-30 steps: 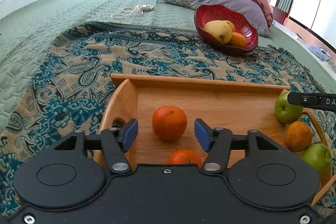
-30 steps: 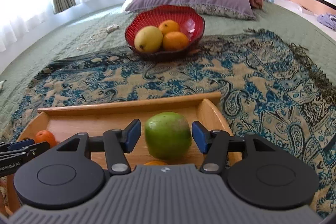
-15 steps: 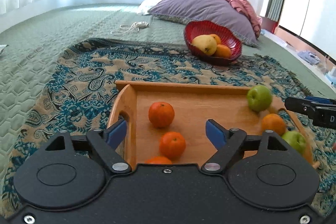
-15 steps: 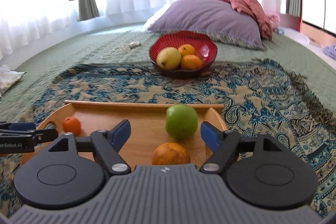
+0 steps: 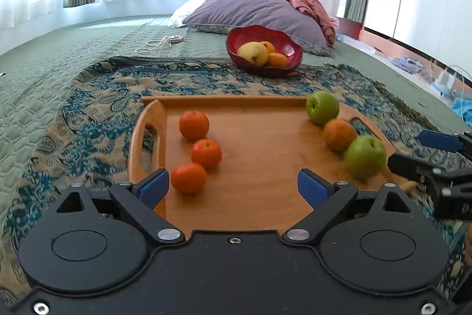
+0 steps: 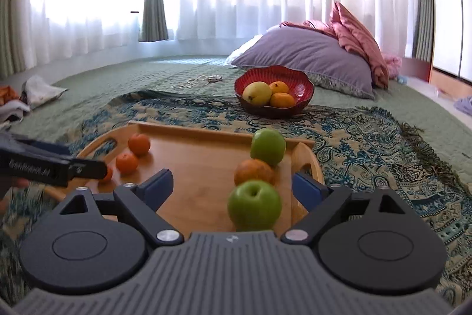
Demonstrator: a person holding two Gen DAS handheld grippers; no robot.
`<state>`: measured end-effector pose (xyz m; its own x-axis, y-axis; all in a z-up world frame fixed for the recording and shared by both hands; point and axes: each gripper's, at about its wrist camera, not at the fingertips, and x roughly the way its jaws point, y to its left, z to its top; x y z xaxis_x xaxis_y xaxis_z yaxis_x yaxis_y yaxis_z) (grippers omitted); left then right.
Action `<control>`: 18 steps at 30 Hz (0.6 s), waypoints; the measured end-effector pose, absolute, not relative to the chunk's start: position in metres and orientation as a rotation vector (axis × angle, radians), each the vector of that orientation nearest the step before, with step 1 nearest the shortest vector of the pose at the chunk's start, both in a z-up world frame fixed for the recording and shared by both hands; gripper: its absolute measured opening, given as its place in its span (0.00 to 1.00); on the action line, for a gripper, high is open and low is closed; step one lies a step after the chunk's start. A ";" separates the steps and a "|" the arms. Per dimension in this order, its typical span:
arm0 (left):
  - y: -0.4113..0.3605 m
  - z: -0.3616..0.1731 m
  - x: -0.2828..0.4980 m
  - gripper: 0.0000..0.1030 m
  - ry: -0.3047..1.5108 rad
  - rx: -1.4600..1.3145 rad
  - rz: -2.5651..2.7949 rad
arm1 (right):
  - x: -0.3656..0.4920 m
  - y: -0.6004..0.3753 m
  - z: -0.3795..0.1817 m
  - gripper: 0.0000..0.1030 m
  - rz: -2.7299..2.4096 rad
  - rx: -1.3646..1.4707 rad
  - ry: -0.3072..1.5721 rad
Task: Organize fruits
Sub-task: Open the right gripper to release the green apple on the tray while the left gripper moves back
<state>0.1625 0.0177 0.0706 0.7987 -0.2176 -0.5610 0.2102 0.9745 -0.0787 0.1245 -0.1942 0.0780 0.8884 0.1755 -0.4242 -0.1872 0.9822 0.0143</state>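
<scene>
the left gripper is spread wide and holds nothing, poised over the near edge of the wooden tray. three mandarins sit in a line at its 11 o'clock. at 2 o'clock a green apple, an orange and a second green apple line the tray's right side. the right gripper is also agape and empty; the near apple sits between its fingers, untouched, its base cut off by the gripper body. the left tool hides most of the nearest mandarin in the right wrist view. a red bowl of fruit rests on the patterned throw at 12 o'clock.
</scene>
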 end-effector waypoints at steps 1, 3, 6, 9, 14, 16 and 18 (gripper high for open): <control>0.017 0.069 0.159 0.92 0.603 -0.010 -0.233 | 0.117 -0.193 0.075 0.94 0.195 -0.035 0.431; 0.013 0.065 0.150 0.94 0.605 -0.013 -0.241 | 0.104 -0.190 0.069 0.96 0.213 -0.044 0.425; 0.009 0.059 0.141 0.95 0.613 -0.016 -0.256 | 0.087 -0.187 0.061 0.96 0.229 -0.057 0.415; 0.003 0.053 0.133 0.95 0.617 -0.001 -0.266 | 0.072 -0.181 0.051 0.96 0.255 -0.077 0.410; -0.004 0.042 0.124 0.97 0.634 0.002 -0.274 | 0.050 -0.167 0.037 0.96 0.256 -0.129 0.409; -0.006 0.037 0.122 0.97 0.643 0.000 -0.275 | 0.044 -0.163 0.032 0.96 0.264 -0.134 0.416; -0.008 0.033 0.120 0.97 0.651 0.000 -0.273 | 0.040 -0.160 0.027 0.96 0.268 -0.137 0.422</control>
